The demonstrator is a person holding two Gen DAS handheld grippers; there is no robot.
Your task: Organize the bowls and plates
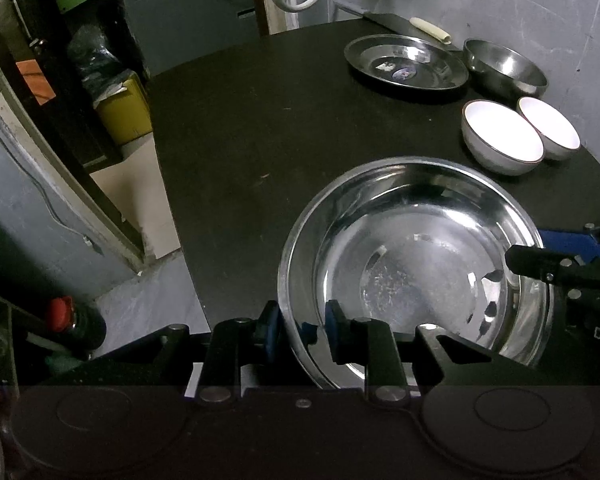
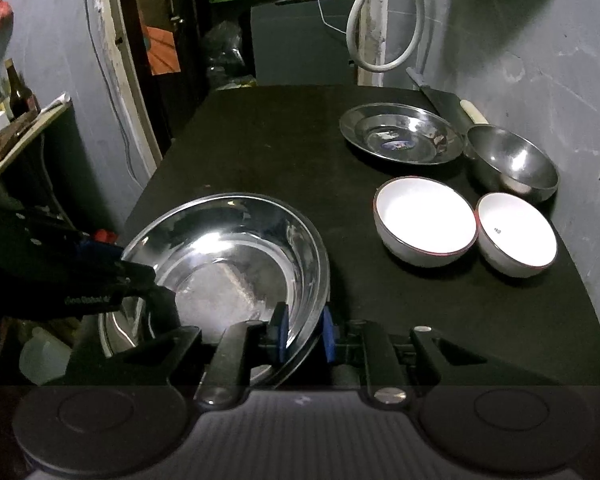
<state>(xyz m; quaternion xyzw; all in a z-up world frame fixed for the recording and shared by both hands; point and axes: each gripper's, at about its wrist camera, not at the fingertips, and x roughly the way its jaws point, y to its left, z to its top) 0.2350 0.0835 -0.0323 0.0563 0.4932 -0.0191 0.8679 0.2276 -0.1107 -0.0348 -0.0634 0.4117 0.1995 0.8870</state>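
Gripping the large round stainless-steel basin from both sides — my left gripper has its blue pads pinched narrow across the near rim, one pad outside the wall and one inside, and my right gripper is clamped just as tightly on the opposite rim. The basin sits at the near end of the black table, tilted in the right wrist view. Farther back, along the grey wall, I see a shallow steel plate with a smaller steel bowl touching it — and in front of those, two white bowls with dark red rims, side by side.
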